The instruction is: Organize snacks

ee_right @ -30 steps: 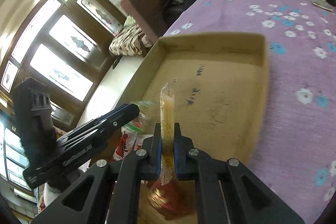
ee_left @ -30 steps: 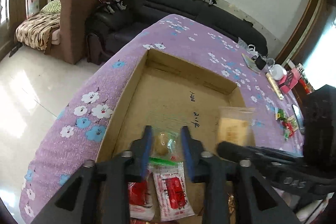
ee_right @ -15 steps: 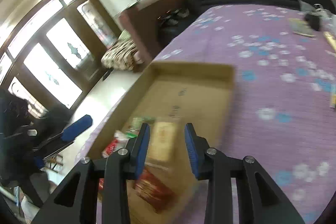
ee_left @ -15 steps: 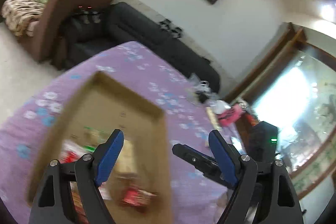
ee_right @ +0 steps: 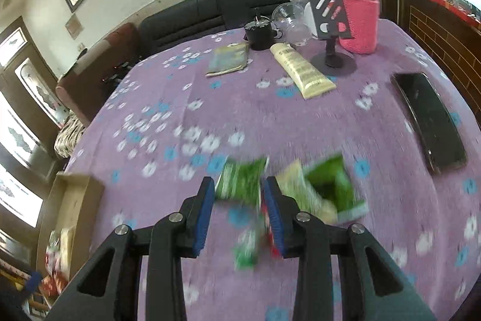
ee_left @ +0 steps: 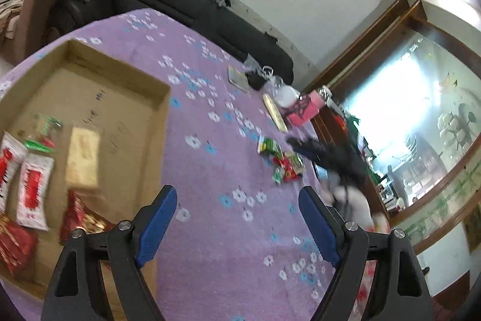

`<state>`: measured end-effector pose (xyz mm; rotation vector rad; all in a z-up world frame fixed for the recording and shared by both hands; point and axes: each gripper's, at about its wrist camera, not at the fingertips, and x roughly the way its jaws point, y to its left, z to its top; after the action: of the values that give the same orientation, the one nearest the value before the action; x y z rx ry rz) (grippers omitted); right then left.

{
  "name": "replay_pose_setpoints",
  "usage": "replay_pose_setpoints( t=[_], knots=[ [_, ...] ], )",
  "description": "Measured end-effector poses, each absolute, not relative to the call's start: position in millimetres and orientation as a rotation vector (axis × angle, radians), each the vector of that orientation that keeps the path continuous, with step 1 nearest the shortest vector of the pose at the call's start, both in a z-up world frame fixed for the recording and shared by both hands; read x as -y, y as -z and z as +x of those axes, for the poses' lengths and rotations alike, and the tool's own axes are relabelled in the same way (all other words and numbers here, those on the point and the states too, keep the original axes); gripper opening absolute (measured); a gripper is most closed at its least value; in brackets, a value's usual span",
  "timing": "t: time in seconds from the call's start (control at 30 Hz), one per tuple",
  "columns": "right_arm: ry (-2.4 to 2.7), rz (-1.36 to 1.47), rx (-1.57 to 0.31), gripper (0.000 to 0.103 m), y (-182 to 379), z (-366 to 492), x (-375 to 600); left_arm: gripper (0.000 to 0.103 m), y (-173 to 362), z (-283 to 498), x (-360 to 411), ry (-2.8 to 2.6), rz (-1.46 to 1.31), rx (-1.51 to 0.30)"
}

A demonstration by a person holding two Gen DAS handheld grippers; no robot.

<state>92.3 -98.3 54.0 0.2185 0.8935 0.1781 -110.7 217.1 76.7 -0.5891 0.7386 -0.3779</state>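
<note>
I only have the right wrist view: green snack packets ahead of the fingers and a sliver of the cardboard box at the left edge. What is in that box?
Observer: The left wrist view looks into the cardboard box. Two white-and-red packets, a tan packet and red packets lie on its floor.
Operator: Is the left gripper carrying anything?
Observer: No. The left gripper has its fingers wide apart, with only the purple tablecloth between them.
Operator: Where does my gripper sit from that side?
Observer: The right gripper shows as a dark blur just right of the loose snack pile, outside the box.
</note>
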Motion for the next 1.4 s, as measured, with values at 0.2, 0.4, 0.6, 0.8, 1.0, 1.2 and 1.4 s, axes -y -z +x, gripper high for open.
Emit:
replay_pose_setpoints(
  t=[0.2,0.4,0.6,0.8,1.0,1.2,1.4],
  knots=[
    [-0.194,0.123,-0.994,0.025,-27.2,120.6,67.1,0.086,-82.4,-119.8,-208.5,0.363,-0.518,-0.745],
    [-0.524,0.06,-1.134,0.024,-22.9,65.9,37.9,0.086,-73.4,-110.4,-202.2,0.38,-0.506,-0.765],
    [-0.486,0.212,-0.961,0.027,-63.1,14.9,91.4,0.086,-66.2,-105.0,-180.5,0.415,-0.451,-0.8],
    [-0.284,0.244,-0.996,0.028,-36.5,15.2,110.5,0.086,-60.1,-99.8,-153.5,0.437,-0.38,-0.835],
    [-0.203,0.292,-0.956,0.028,-15.8,43.9,94.0,0.086,-60.3,-94.7,-123.5,0.43,-0.236,-0.858],
    [-0.168,0.319,-0.952,0.001,-2.2,51.7,94.7,0.086,-53.4,-73.2,-103.2,0.43,-0.162,-0.885],
    [-0.217,0.378,-0.927,0.0,-2.8,34.9,113.5,0.086,-40.9,-40.4,-71.2,0.432,-0.067,-0.89]
  ],
)
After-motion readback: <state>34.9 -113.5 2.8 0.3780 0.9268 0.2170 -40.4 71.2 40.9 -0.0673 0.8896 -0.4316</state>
